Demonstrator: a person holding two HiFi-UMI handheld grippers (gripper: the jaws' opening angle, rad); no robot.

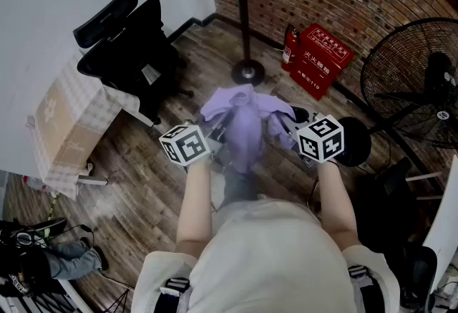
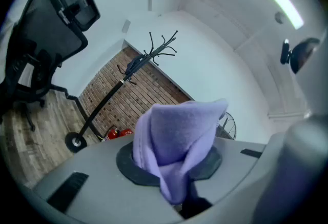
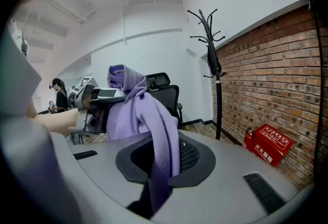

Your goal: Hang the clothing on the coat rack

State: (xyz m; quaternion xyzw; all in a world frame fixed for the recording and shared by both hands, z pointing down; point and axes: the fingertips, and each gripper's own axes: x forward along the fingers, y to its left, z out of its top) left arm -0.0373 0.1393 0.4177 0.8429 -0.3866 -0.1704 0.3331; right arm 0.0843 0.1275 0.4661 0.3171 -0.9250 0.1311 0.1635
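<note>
A lilac garment [image 1: 243, 125] hangs bunched between my two grippers at chest height. My left gripper [image 1: 207, 141] is shut on one fold of this garment [image 2: 177, 146], which stands up out of its jaws. My right gripper [image 1: 292, 134] is shut on another part of the garment [image 3: 159, 136], which drapes across toward the left gripper [image 3: 89, 102]. The black coat rack [image 1: 243, 11] stands on a round base [image 1: 248, 73] just beyond the garment, near the brick wall. Its hooked top [image 2: 156, 48] shows in the left gripper view and its hooked top [image 3: 207, 25] in the right gripper view.
A black office chair [image 1: 132, 46] stands at the left beside a checked-cloth table [image 1: 71, 125]. A red box [image 1: 318, 61] and a fire extinguisher [image 1: 289, 46] lean on the brick wall. A large floor fan [image 1: 415, 82] stands at the right. A person [image 3: 57, 96] is far behind.
</note>
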